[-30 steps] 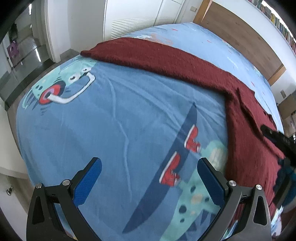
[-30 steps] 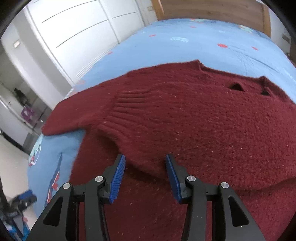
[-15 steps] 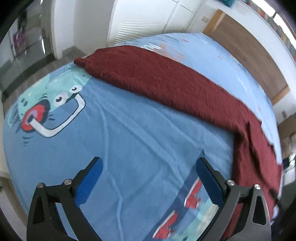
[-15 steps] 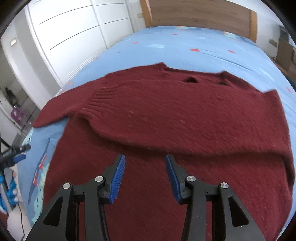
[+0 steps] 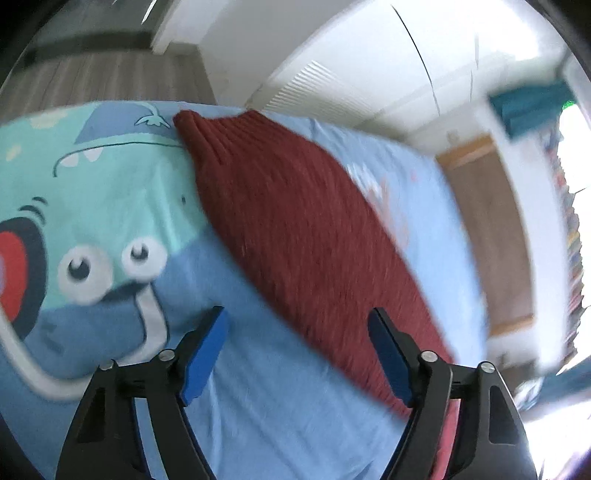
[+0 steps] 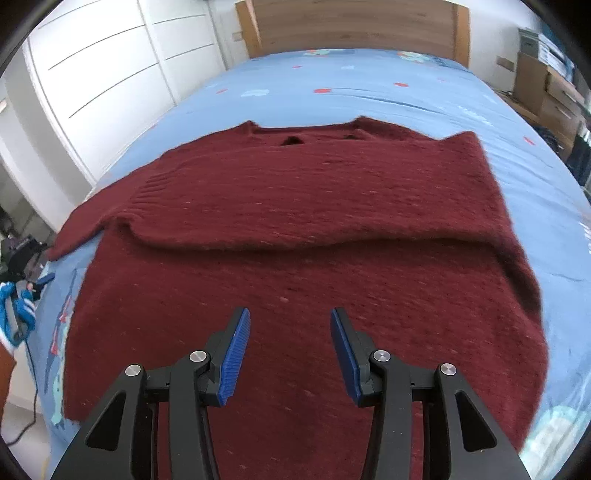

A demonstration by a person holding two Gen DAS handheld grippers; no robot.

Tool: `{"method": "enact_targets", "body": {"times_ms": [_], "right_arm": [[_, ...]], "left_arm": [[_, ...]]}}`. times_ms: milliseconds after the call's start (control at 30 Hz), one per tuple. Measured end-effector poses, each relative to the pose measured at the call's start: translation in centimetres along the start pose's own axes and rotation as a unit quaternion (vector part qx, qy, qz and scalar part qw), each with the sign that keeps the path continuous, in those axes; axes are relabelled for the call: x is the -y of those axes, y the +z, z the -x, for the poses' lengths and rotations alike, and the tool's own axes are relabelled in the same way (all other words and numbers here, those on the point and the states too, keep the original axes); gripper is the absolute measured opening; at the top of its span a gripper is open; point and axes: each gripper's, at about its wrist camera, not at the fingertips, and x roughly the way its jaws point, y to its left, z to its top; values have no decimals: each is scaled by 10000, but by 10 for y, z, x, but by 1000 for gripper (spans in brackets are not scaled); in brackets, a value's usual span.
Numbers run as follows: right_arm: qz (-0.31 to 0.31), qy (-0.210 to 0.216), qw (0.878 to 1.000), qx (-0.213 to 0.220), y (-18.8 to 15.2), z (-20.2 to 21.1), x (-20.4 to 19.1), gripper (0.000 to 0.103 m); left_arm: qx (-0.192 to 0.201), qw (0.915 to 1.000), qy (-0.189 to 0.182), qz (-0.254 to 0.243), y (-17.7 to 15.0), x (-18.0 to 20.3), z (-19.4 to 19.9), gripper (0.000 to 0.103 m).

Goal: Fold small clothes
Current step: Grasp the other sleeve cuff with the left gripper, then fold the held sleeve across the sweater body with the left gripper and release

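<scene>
Sweater (image 6: 314, 236) time, and it is lying spread across the bed (image 6: 351, 77), a dark red knit sitting on the blue cartoon-print sheet. In the right wrist view one sleeve is already lying folded across the chest, its ribbed cuff (image 6: 147, 188) resting near the far shoulder, so the fold looks partly done. The other sleeve (image 5: 295, 229) is stretching out toward the bed's edge, and that is what the left wrist view is looking along.

The left hand-held gripper (image 5: 297, 354) is hovering over bare sheet just beside that sleeve, with nothing between its pads; its jaws have just been closing from their widest and are standing moderately apart. Judging by the angle, it is lining up on the sleeve's near edge, probably to pinch it and carry it over the body. The view is smeared, so whether a pad is touching the knit I cannot tell.

The right hand-held gripper (image 6: 290, 354) is hanging above the lower body of the sweater, jaws narrowly parted and empty, likely waiting to pin or lift the hem.

Around the bed: white wardrobe doors (image 6: 110, 74), a wooden headboard (image 6: 351, 22), cardboard boxes (image 6: 546, 85) off to one side, and a cable (image 6: 33, 384) trailing down by the bed's corner. Nothing is lying on the sweater itself, so the way is looking clear; the thick knit could slip from a shallow pinch.
</scene>
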Motion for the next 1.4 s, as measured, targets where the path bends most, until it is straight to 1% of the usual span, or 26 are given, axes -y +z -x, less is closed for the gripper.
{"method": "enact_targets", "body": {"times_ms": [67,100,167,200,300,367,433,467,500,533,567,733,867,1000,1100,1233,1400], "right_arm": [[-53,-65,10000,-5,-1,4,7,48],[-78,-77,9999,-8,-1,5,9,48],[-110,-129,9999,-4,0,8,13,48],[-114,-148,9998,8,0,10,14,48],[-151,-173,9997,40,1,15,17,48],[-160,-188,9997,52,1,16,18,48],[-178,-175,9997,59,1,18,18,48],[-188,-160,9997,65,0,19,18,48],[-191,-150,9997,69,0,20,18,48],[-200,-132,9997,75,0,21,18,48],[-220,-102,9997,81,-1,22,19,48],[-240,-87,9996,101,-3,27,22,48],[-303,-55,9994,130,-7,31,27,48],[-381,-23,9991,210,-11,38,31,48],[-418,-13,9988,265,-14,45,34,48],[-515,-18,9980,355,-19,54,40,48],[-610,13,9971,462,-26,67,50,48]], "left_arm": [[106,9984,-385,396,13,-14,-5,62],[158,9965,-565,596,17,-20,-6,60],[238,9925,-834,866,26,-29,-9,54],[277,9892,-998,1037,31,-34,-12,52],[331,9831,-1251,1292,45,-40,-16,49],[343,9806,-1317,1414,54,-42,-17,42],[340,9780,-1344,1556,62,-43,-22,37],[331,9779,-1327,1579,65,-43,-25,31],[288,9784,-1275,1601,70,-41,-28,27],[254,9795,-1198,1602,73,-40,-35,20],[222,9807,-1119,1590,75,-39,-37,14],[202,9849,-869,1483,73,-28,-33,11],[247,9862,-886,1376,75,-9,-28,10],[210,9858,-1086,1262,66,13,-18,10],[107,9845,-1251,1222,59,35,-21,10],[-95,9847,-1449,964,48,75,-24,9],[-328,9793,-1848,756,26,125,-18,9]]}}
